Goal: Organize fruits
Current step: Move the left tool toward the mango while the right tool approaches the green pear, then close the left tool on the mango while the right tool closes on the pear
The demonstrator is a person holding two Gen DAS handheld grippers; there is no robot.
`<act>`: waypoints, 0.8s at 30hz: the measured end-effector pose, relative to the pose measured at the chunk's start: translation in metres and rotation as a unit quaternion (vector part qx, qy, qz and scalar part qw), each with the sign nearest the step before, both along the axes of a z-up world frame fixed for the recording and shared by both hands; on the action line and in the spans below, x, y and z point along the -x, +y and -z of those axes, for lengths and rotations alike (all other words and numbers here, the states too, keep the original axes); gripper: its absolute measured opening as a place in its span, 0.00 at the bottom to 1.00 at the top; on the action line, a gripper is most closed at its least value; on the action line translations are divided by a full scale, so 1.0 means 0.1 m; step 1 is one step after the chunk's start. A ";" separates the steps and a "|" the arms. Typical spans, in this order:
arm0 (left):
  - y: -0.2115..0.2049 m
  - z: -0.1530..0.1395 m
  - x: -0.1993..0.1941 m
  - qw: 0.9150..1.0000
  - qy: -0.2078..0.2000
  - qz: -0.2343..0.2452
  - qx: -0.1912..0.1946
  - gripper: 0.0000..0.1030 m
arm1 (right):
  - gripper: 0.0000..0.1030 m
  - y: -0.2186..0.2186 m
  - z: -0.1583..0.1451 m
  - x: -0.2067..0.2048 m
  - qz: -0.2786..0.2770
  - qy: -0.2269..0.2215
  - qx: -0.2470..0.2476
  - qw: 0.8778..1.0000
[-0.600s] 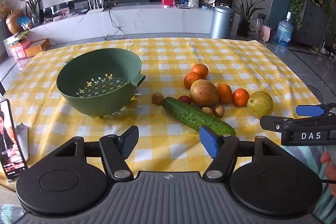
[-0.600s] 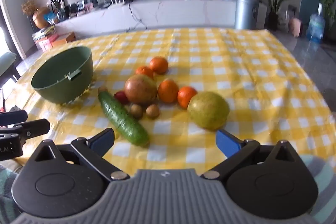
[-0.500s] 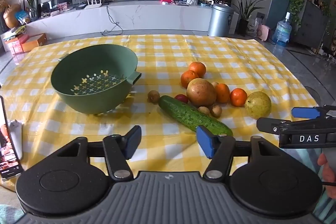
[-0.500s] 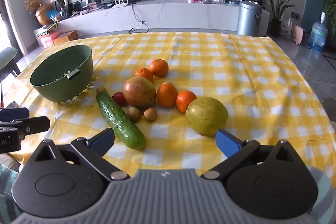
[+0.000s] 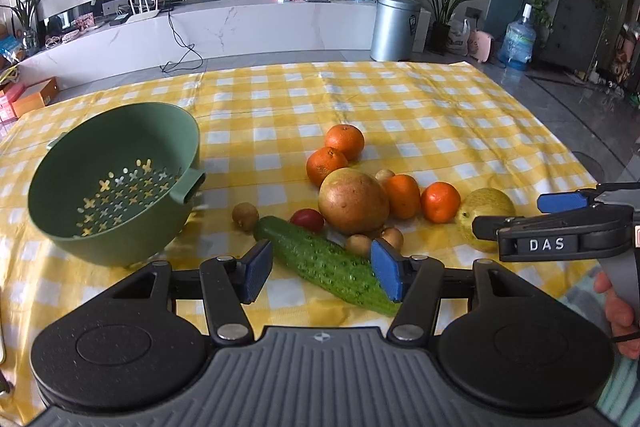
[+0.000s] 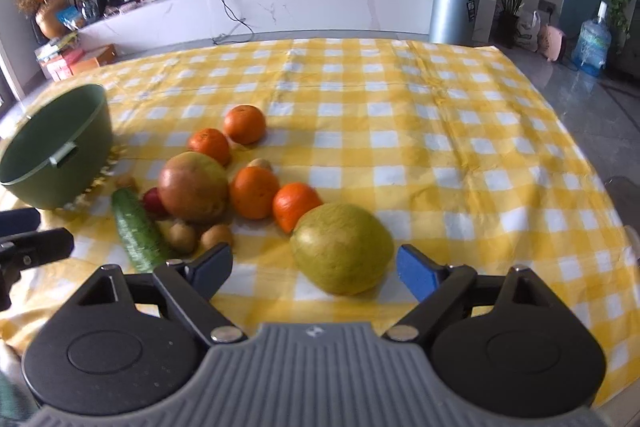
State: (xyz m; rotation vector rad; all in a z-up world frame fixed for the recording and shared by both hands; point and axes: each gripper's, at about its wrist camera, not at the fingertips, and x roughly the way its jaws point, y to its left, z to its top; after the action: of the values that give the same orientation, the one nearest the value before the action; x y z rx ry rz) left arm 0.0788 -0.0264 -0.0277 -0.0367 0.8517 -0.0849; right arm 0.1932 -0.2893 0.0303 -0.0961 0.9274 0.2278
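Cucumber (image 5: 325, 263): long, bumpy green | colander (image 5: 108, 183): round, perforated green plastic

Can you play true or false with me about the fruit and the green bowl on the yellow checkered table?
1. The green bowl already has fruit in it. False: it is empty; only its star-shaped holes show.
2. The left gripper is open around the cucumber. True.
3. The right gripper is squeezing an orange. False: it is open, with the big yellow-green fruit between its fingers, which are not touching it.
4. There are four oranges on the tablecloth. True.
5. The small red fruit lies beside the cucumber. True.
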 end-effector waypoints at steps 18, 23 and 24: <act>-0.25 0.35 -0.82 0.996 0.013 0.079 -0.050 0.77 | 0.69 -0.07 0.47 -0.46 0.049 0.106 -0.029 0.993; -0.28 0.39 -0.93 0.994 0.007 0.093 -0.048 0.79 | 0.67 -0.08 0.49 -0.49 0.051 0.111 -0.045 0.992; -0.28 0.39 -0.95 0.994 0.005 0.094 -0.047 0.79 | 0.67 -0.08 0.49 -0.49 0.051 0.110 -0.045 0.992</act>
State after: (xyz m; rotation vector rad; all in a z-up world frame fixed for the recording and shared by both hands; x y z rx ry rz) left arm 0.1737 -0.0539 -0.0666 0.1323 0.8672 -0.2208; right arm 0.2419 -0.2977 -0.0190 0.0620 1.1365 0.1878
